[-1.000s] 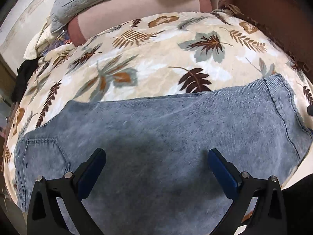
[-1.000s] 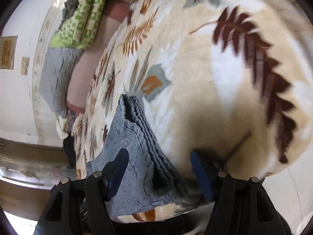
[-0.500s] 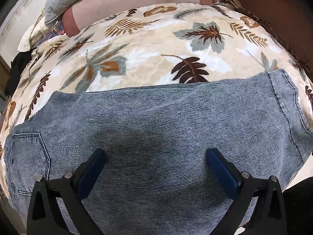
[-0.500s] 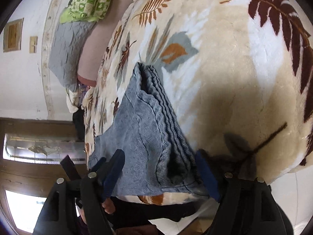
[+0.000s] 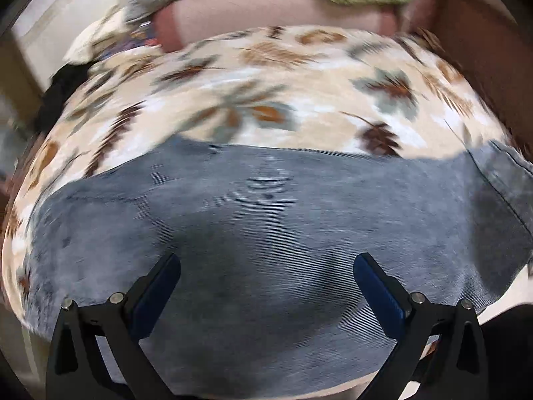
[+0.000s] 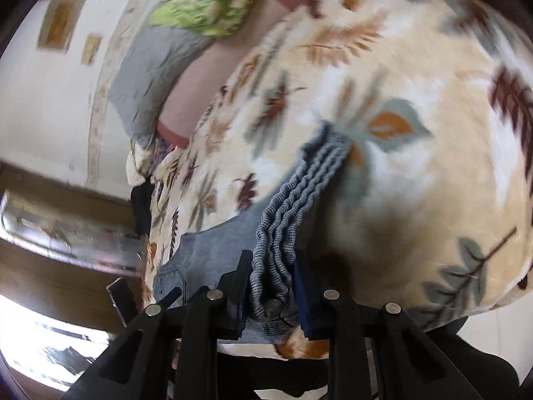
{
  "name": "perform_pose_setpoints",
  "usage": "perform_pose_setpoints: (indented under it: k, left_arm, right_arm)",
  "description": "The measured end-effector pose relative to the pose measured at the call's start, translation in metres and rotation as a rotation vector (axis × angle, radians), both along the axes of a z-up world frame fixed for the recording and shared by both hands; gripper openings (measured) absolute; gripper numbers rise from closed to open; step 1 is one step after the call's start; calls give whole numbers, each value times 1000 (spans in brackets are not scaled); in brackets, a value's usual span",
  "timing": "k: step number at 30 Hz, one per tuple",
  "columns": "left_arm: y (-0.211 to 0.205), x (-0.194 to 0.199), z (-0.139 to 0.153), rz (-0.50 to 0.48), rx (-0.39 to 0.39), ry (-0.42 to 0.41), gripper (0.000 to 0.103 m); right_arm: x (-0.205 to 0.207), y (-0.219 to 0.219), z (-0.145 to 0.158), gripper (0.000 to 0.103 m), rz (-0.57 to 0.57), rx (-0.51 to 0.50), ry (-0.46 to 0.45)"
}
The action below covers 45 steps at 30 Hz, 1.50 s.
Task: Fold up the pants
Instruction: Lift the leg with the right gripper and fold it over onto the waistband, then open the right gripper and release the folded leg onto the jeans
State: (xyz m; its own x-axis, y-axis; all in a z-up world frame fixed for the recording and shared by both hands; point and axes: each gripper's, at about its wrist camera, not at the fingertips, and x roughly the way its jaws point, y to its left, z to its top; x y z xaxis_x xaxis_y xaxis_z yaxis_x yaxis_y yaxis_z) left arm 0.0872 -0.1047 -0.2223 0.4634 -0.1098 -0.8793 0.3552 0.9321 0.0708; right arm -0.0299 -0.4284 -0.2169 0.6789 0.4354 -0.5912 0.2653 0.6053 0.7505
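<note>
Blue-grey denim pants (image 5: 266, 220) lie flat across the near part of a leaf-print blanket (image 5: 266, 100) on a bed. My left gripper (image 5: 266, 283) is open and hovers just above the middle of the pants, its blue pads wide apart. In the right wrist view the stacked hem edges of the pants (image 6: 293, 206) run up from my right gripper (image 6: 271, 300), which is shut on that layered hem end near the bed's edge. The view is motion-blurred.
A pink sheet (image 5: 266, 10), a grey pillow (image 6: 150, 76) and a green patterned cloth (image 6: 213, 3) lie at the head of the bed. A brown headboard (image 5: 483, 50) is on the right. A dark garment (image 5: 63, 90) lies at the left edge.
My right gripper has closed on the stacked hem end of the pants, where it was open around it before. My left gripper stays open and has shifted over the pants.
</note>
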Motion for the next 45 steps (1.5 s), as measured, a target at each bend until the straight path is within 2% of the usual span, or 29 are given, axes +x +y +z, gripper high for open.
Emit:
perform_pose_setpoints:
  k: [3, 8, 12, 15, 16, 17, 18, 19, 20, 22, 25, 29, 30, 32, 33, 35, 38, 40, 42, 45]
  left_arm:
    - [36, 4, 12, 70, -27, -20, 103]
    - [93, 8, 35, 177, -50, -97, 103]
    - [128, 11, 47, 239, -65, -144, 103]
    - [149, 12, 50, 273, -74, -159, 103]
    - [153, 12, 50, 285, -74, -161, 103]
    - [158, 14, 48, 296, -75, -158, 103]
    - [159, 15, 46, 304, -75, -153, 103]
    - [162, 16, 44, 314, -76, -146, 103]
    - [163, 16, 42, 316, -78, -142, 103]
    - [161, 15, 40, 312, -76, -137, 103]
    - [146, 11, 38, 269, -80, -130, 103]
    - [109, -2, 35, 175, -79, -129, 103]
    - [98, -5, 33, 150, -66, -127, 103]
    - [74, -11, 24, 86, -34, -128, 103]
    - [62, -13, 16, 53, -8, -133, 103]
    - [47, -14, -2, 30, 76, -112, 103]
    - [42, -10, -29, 30, 147, -38, 103]
    - [49, -8, -29, 59, 95, -2, 103]
    - [51, -4, -18, 77, 74, -13, 103]
    - [41, 6, 0, 72, 109, -85, 103]
  right_arm:
    - [17, 33, 19, 25, 63, -34, -15]
    - [56, 114, 36, 25, 214, -54, -25]
    - [87, 176, 21, 25, 331, -32, 0]
    - [104, 215, -3, 29, 415, 11, 51]
    - [108, 226, -14, 32, 431, 26, 79]
    - [110, 237, -26, 43, 447, 48, 112]
    - [111, 242, -34, 47, 461, 80, 127]
    - [112, 246, -43, 55, 481, 136, 145]
    - [112, 246, -50, 62, 483, 192, 159]
    - [106, 235, -49, 63, 442, 196, 111]
    - [90, 202, -29, 63, 336, 34, -3]
    - [77, 171, -25, 62, 258, -110, -36]
    - [78, 167, -30, 61, 245, -126, -28]
    - [81, 163, -45, 48, 225, -130, -3]
    - [83, 163, -56, 44, 229, -137, 14]
    - [83, 160, -67, 24, 224, -154, 26]
    - [79, 141, -60, 23, 222, -141, 7]
    - [74, 137, -48, 23, 213, -169, -30]
    - [79, 139, -41, 23, 210, -169, -47]
    - [95, 143, -34, 23, 197, -193, -70]
